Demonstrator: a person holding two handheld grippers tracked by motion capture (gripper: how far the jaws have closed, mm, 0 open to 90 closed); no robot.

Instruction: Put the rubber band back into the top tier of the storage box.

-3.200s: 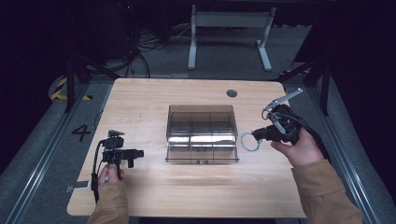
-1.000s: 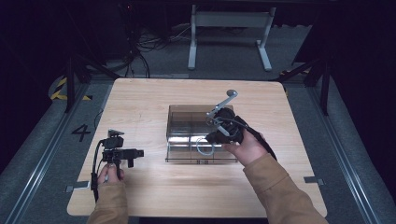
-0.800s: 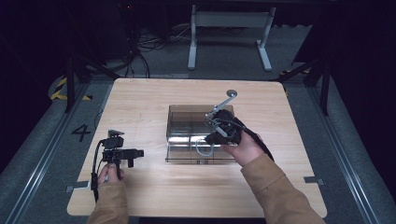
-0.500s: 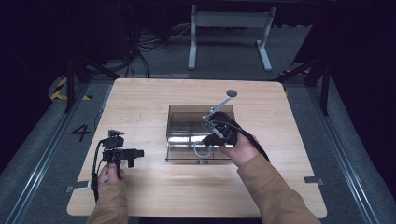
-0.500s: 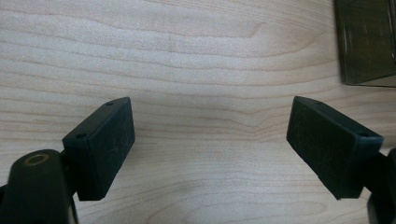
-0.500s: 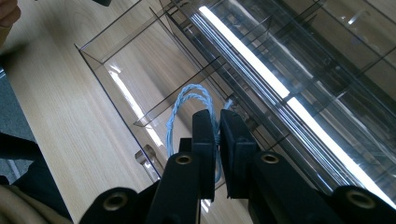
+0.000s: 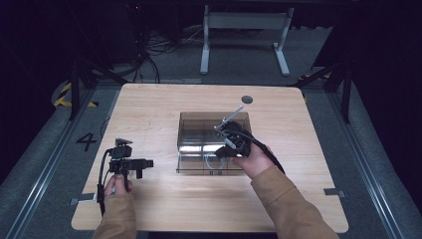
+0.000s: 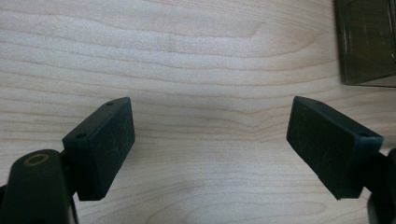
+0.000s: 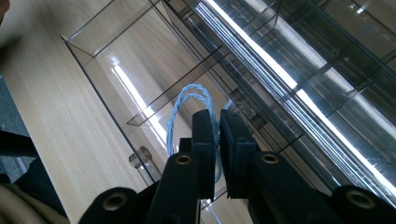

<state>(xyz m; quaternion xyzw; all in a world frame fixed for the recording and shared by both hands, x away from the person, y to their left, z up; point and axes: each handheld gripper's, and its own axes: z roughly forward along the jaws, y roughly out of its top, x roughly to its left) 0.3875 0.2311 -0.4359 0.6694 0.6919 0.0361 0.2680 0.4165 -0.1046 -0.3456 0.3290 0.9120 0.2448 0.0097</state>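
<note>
A clear plastic organiser box (image 7: pixel 199 142) with dividers stands in the middle of the wooden table. My right gripper (image 7: pixel 224 149) hangs over its near right part, shut on a looped light-blue twisted cord (image 9: pixel 187 112). In the right gripper view the cord loop dangles over a near compartment of the box (image 9: pixel 116 60), pinched between the two black jaws of that gripper (image 9: pixel 217 121). My left gripper (image 7: pixel 142 165) rests low over the table at the near left, open, with bare wood between its fingers (image 8: pixel 102 144). A corner of the box (image 8: pixel 366 42) shows at the upper right of the left gripper view.
The wooden table (image 7: pixel 149 109) has a round cable hole (image 7: pixel 247 99) near its far edge. Dark floor and a metal table frame (image 7: pixel 244 30) lie beyond. A cable trails from each gripper toward the person's sleeves at the near edge.
My right gripper carried the blue cord from the table right of the box to over the box's near right compartments, sinking lower. The left gripper stayed put.
</note>
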